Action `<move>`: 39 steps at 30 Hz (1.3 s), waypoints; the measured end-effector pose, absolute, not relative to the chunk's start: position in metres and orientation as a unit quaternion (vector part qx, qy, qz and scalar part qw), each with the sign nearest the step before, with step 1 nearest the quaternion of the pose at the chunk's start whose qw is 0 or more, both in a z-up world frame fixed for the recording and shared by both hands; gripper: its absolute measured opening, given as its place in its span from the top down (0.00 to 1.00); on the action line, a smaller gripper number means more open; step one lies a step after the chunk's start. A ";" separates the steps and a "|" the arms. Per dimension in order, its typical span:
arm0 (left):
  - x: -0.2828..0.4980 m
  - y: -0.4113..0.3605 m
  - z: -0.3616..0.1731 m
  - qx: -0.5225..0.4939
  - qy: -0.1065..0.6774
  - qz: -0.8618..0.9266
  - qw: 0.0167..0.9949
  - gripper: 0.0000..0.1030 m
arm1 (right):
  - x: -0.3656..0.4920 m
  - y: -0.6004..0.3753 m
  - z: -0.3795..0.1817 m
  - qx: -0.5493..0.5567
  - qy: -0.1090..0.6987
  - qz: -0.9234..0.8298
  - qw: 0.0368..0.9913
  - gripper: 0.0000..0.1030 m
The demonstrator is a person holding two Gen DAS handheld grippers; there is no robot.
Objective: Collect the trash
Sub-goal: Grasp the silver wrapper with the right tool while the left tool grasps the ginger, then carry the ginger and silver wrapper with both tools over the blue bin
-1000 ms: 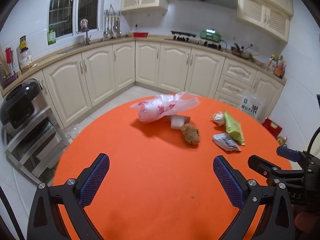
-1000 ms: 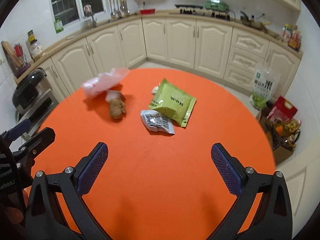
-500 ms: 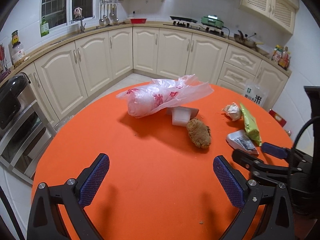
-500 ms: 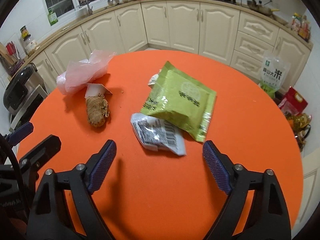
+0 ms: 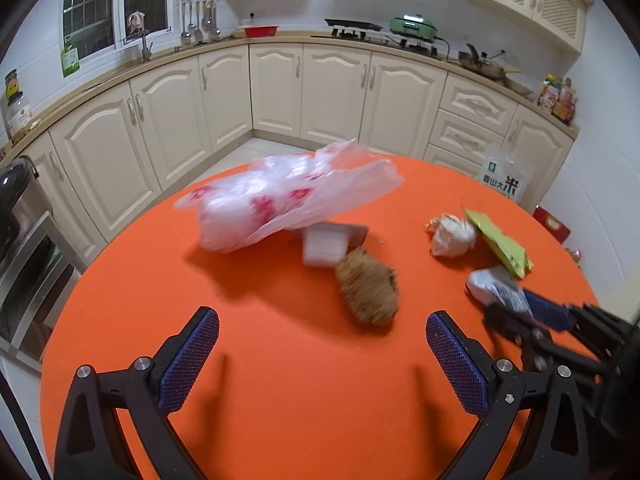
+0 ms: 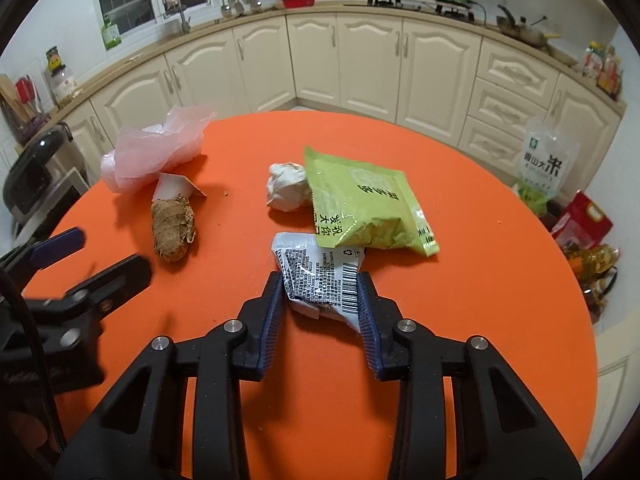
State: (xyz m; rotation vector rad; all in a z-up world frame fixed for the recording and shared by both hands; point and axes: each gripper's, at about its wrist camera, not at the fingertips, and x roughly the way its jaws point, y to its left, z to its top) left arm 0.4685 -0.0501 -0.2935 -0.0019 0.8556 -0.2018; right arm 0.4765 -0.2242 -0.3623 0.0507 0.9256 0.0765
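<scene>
The right gripper [image 6: 322, 304] jaws are closing on the silver wrapper [image 6: 320, 276] between them (first trash pick, likely); the left gripper [image 5: 318, 354] jaws stand spread, empty, the brown lump [image 5: 368, 292] just ahead.

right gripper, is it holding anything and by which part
The right gripper is closing on the silver wrapper, pads at its near end's two sides. The left gripper holds nothing.

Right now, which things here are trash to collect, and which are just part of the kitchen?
Trash on the orange table:
silver wrapper, right gripper closing on it
green packet
crumpled paper
brown husk
white scrap
plastic bag

Just around:
rice bag
cabinets
stove
</scene>
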 end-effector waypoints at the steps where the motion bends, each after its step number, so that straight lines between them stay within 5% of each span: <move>1: 0.476 -0.054 -0.295 0.002 0.416 -0.095 0.904 0.01 | 0.475 -0.227 -0.362 0.028 0.446 0.041 0.894 0.68; 7: 0.510 -0.076 -0.311 0.016 0.430 -0.073 0.900 0.09 | 0.469 -0.242 -0.362 0.051 0.444 0.056 0.893 0.68; 9: 0.518 -0.081 -0.317 0.015 0.436 -0.077 0.896 0.29 | 0.467 -0.244 -0.362 0.056 0.444 0.058 0.892 0.68; 17: 0.520 -0.062 -0.320 -0.034 0.425 -0.102 0.899 0.71 | 0.456 -0.249 -0.357 0.073 0.440 0.064 0.893 0.69; 39: 0.358 -0.015 -0.288 -0.046 0.354 -0.124 0.926 0.71 | 0.366 -0.250 -0.318 0.108 0.403 0.081 0.905 0.69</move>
